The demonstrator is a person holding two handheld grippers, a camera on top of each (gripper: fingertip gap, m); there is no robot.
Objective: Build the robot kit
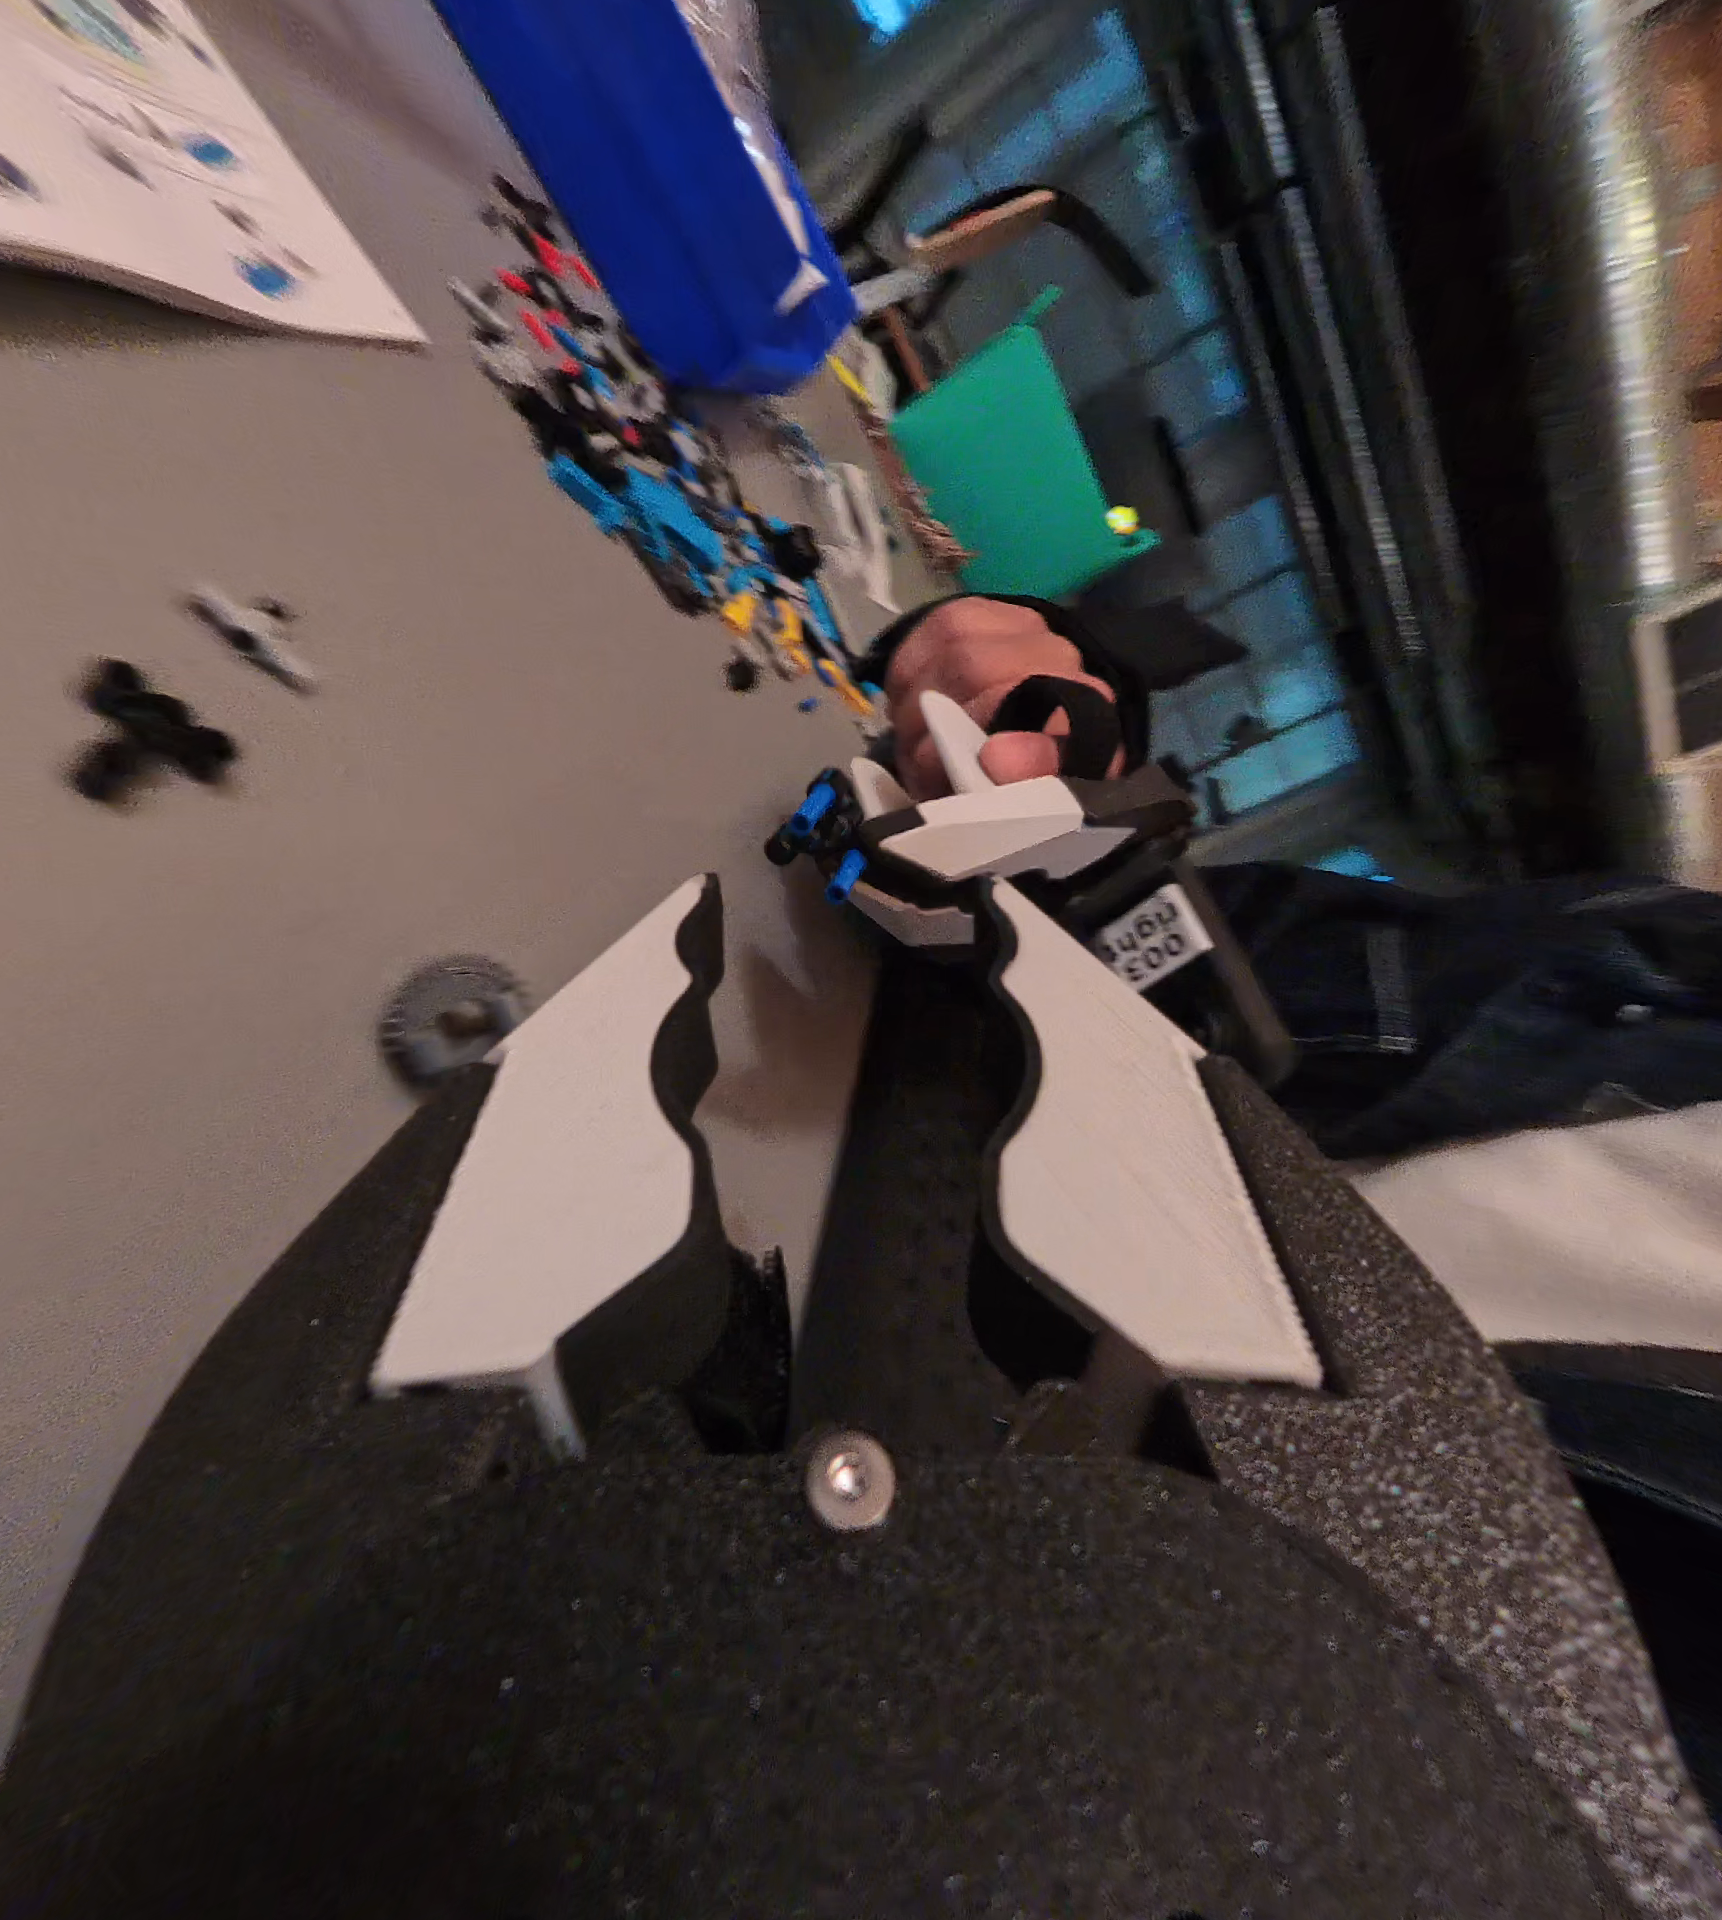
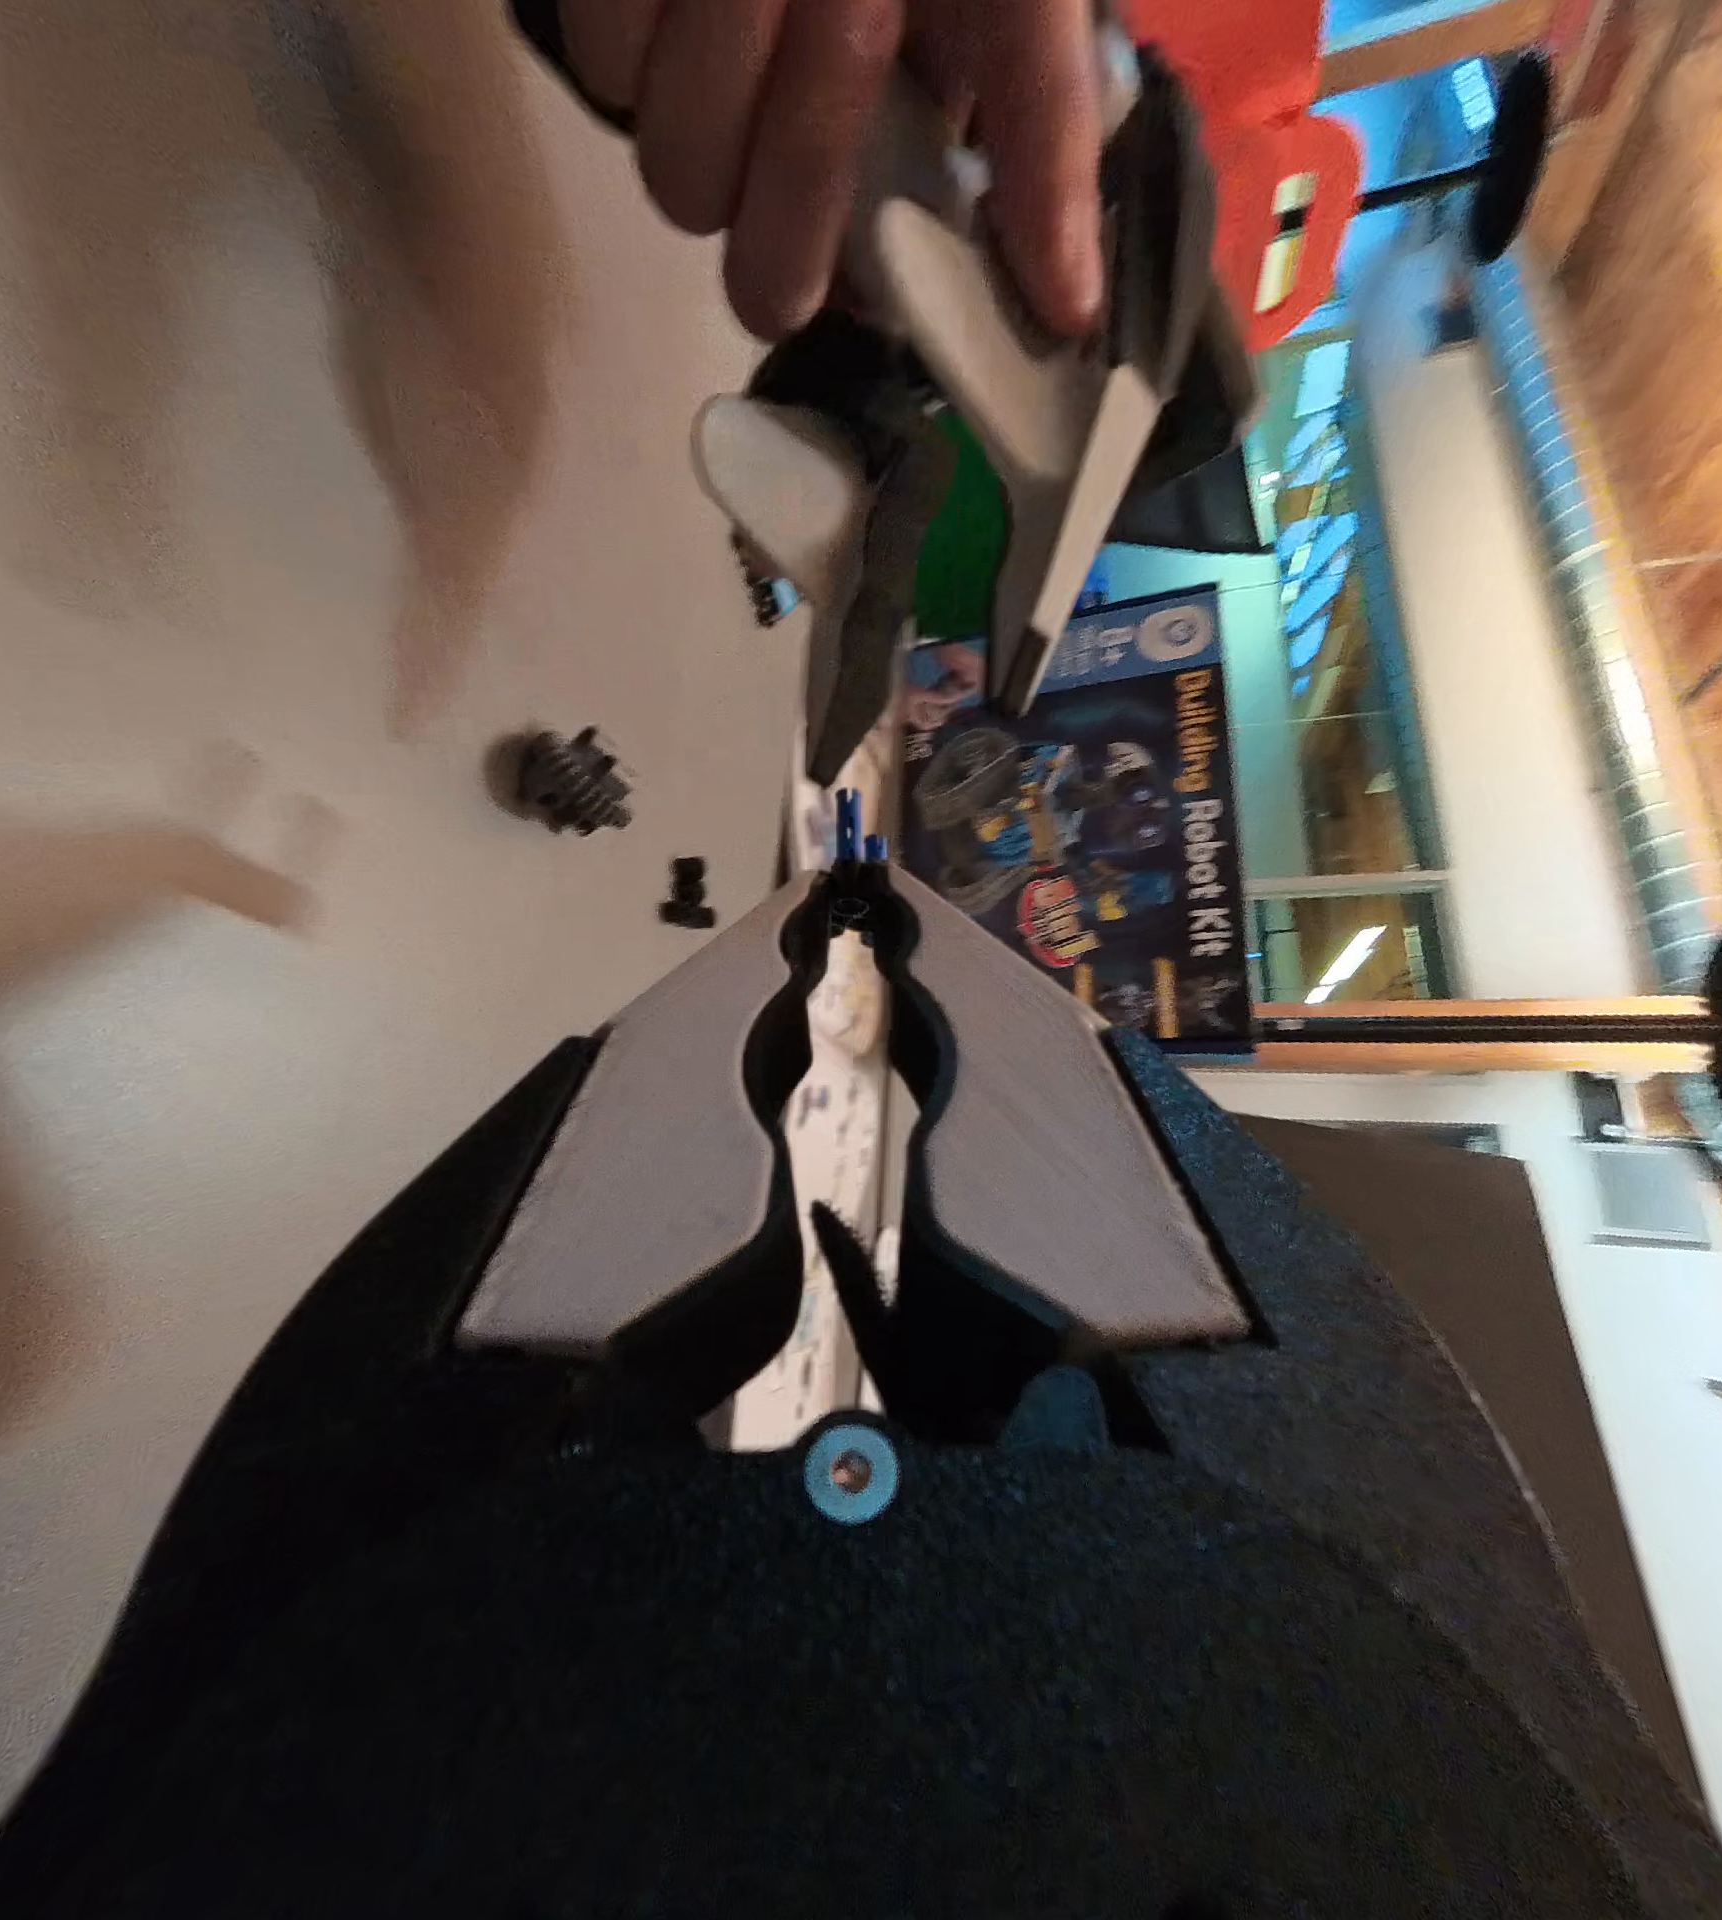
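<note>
- Right gripper (image 2: 852, 894) has its tips pinched tight on a small black piece with blue pins (image 2: 855, 831) (some kind of building-kit part). The blue pins poke out just past the tips, and the whole thing is held up off the table.
- Left gripper (image 1: 852, 894) has its white fingers (image 1: 576, 1143) spread wide apart with nothing between them, so it's not gripping anything. It hangs above the grey table (image 1: 213, 1039), pointing toward the other gripper.
- From the left wrist view you can see that same black and blue piece just beyond the left fingertips, near them but not touching.
- A grey gear (image 1: 446, 1018) lies on the table right beside the left-hand finger.
- Further out: a couple of loose black parts (image 1: 145, 732), a big scatter of blue, black, red and yellow pieces (image 1: 659, 488), a blue box (image 1: 649, 187) and an open printed booklet (image 1: 109, 166).
- The right wrist view is pretty blurry, but a dark gear-like part (image 2: 561, 779) sits on the table and a printed kit box (image 2: 1075, 821) stands behind.
</note>
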